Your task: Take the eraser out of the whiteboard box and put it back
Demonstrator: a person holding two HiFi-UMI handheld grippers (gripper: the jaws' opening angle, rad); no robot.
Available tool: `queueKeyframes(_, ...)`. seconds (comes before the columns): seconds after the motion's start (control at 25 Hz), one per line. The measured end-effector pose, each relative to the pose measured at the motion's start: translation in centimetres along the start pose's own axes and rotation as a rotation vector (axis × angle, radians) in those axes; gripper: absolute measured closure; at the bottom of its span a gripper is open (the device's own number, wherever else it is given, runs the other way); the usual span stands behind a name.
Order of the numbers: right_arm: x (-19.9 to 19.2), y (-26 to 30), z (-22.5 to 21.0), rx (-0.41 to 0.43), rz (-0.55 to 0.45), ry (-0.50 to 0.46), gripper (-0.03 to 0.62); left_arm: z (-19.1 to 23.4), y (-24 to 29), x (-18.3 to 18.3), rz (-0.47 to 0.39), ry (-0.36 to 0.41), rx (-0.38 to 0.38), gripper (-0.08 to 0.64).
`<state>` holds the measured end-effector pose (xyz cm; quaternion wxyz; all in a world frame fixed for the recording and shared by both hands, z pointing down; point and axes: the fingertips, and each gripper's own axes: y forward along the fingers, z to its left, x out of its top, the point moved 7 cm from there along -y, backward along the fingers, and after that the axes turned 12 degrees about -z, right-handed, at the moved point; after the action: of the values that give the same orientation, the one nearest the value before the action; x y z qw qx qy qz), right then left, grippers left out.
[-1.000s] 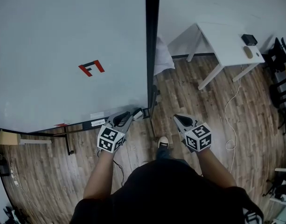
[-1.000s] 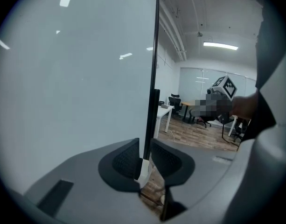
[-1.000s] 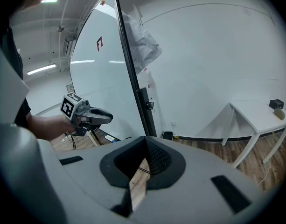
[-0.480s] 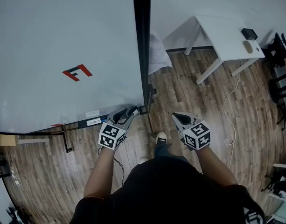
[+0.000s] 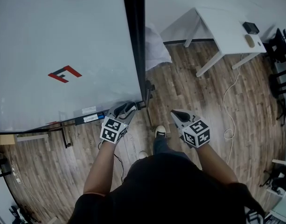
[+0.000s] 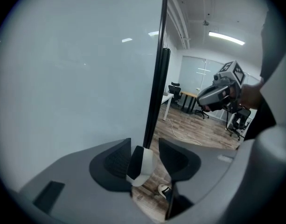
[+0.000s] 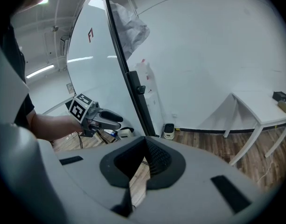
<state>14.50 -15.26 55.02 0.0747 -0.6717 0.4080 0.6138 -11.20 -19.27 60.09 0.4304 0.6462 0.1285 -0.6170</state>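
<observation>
Change: the left hand-held gripper (image 5: 129,108) has come lower, and its jaws stand wider than before.
Whiteboard (image 5: 49,41): at the left.
Left hand-held gripper: jaws are opening and do not press on anything.
Eraser (image 6: 142,164): between these jaws, near the whiteboard's lower right corner.
Right hand-held gripper (image 5: 174,113): closed, empty, at the right.

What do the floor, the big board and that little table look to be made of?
Floor: wood or wood-look planks, matte; grain and plank seams show.
Board: smooth, glossy white panel, likely coated; ceiling lights reflect in it.
Table: white, matte top and legs, probably painted wood or laminate.
</observation>
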Motion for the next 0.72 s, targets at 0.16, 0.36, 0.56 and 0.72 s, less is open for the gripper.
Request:
queueKeyframes(0.16,-0.4,0.0,-0.4,-0.002,0.013,0.005,0.598,-0.2,0.9,-0.6,0.037,0.018,-0.012,0.37)
queueKeyframes(0.36,-0.8,0.1,-0.8,-0.003,0.025,0.009,0.598,0.1,1.8,-1.7,0.082,0.043,-0.019,0.351)
queueKeyframes(0.56,-1.1,0.4,-1.1,-0.004,0.033,0.01,0.598,0.2,2.3,-2.1,0.096,0.028,-0.02,0.348)
queueKeyframes(0.72,-1.2,0.5,-1.2,-0.005,0.034,0.015,0.598,0.7,2.6,-3.1,0.115,0.026,-0.02,0.348)
